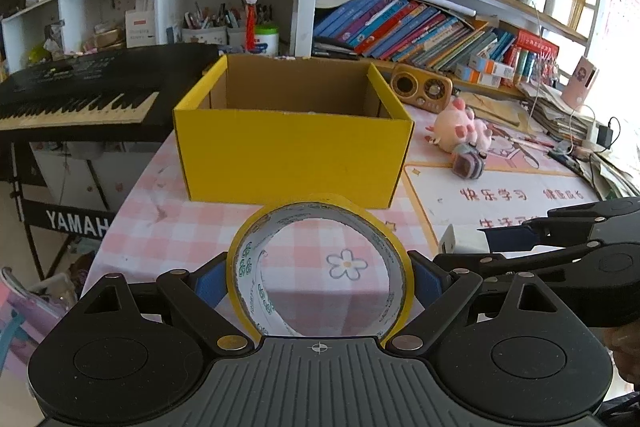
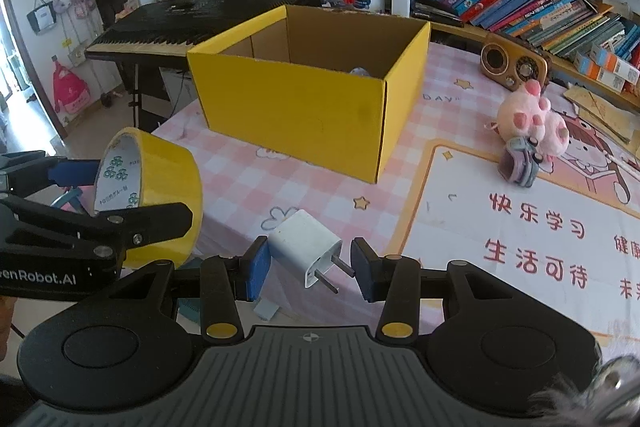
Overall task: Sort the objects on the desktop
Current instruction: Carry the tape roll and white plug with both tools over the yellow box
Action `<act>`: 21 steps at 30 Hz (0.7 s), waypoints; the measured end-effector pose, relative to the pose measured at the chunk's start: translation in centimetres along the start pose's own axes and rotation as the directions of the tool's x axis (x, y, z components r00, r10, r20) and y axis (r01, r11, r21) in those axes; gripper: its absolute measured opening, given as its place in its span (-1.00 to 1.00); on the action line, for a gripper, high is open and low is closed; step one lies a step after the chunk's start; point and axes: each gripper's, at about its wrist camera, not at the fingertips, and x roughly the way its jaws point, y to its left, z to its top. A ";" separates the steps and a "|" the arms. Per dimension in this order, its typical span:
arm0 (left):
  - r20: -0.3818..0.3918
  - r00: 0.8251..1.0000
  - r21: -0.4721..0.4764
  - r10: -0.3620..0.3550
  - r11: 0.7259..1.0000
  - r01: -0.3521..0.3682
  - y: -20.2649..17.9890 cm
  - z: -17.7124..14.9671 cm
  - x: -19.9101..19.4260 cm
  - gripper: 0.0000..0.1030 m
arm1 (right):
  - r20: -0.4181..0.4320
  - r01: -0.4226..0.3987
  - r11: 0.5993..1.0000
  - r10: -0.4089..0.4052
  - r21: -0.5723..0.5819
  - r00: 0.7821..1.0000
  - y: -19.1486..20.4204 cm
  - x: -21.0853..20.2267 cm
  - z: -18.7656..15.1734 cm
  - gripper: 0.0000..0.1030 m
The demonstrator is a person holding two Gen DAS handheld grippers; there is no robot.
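My left gripper (image 1: 320, 279) is shut on a roll of yellow tape (image 1: 316, 203), its blue pads pressing the roll's two sides and lifting it above the pink checked tablecloth (image 1: 168, 227). The right wrist view shows the same tape (image 2: 168, 183) at lower left. My right gripper (image 2: 312, 271) is shut on a white plug adapter (image 2: 300, 239), one pad on its body and the other at its prong tips. An open yellow cardboard box (image 1: 292, 151) stands just beyond both grippers, and a pale object (image 2: 360, 71) shows inside it.
A pink plush toy (image 2: 532, 123) and a small purple gadget (image 2: 520, 167) lie right of the box, on a printed desk mat (image 2: 540, 247). A wooden radio (image 2: 512, 63) stands behind them. A black keyboard (image 1: 80, 95) flanks the table's left edge. Crowded bookshelves (image 1: 420, 27) line the back.
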 end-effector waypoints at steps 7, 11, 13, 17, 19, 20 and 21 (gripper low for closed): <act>0.067 0.998 0.008 0.005 1.000 -0.006 0.4 2.7 0.4 0.77 | 0.056 -0.014 1.000 0.015 -0.028 0.998 -0.6 0.0 3.5 -0.20; 0.119 0.992 0.011 0.032 0.999 -0.034 0.9 5.3 0.9 0.77 | 0.111 -0.029 0.998 0.034 -0.050 0.993 -1.4 0.4 6.7 -0.20; 0.144 0.989 0.012 0.039 0.999 -0.041 1.2 6.6 1.3 0.77 | 0.136 -0.033 0.998 0.040 -0.058 0.990 -1.9 0.9 8.3 -0.20; 0.173 0.983 0.016 0.058 0.998 -0.061 1.6 9.0 2.8 0.77 | 0.163 -0.033 0.997 0.045 -0.076 0.986 -2.9 2.4 11.1 -0.20; 0.184 0.980 0.013 0.068 0.997 -0.072 1.9 10.2 3.7 0.77 | 0.170 -0.030 0.995 0.046 -0.094 0.984 -3.3 3.4 12.3 -0.20; 0.189 0.979 0.015 0.073 0.997 -0.077 1.9 10.7 4.2 0.77 | 0.171 -0.027 0.994 0.044 -0.102 0.984 -3.6 4.1 12.9 -0.20; 0.191 0.979 0.018 0.078 0.996 -0.083 2.0 11.2 4.7 0.77 | 0.172 -0.026 0.994 0.044 -0.110 0.984 -3.9 4.6 13.4 -0.20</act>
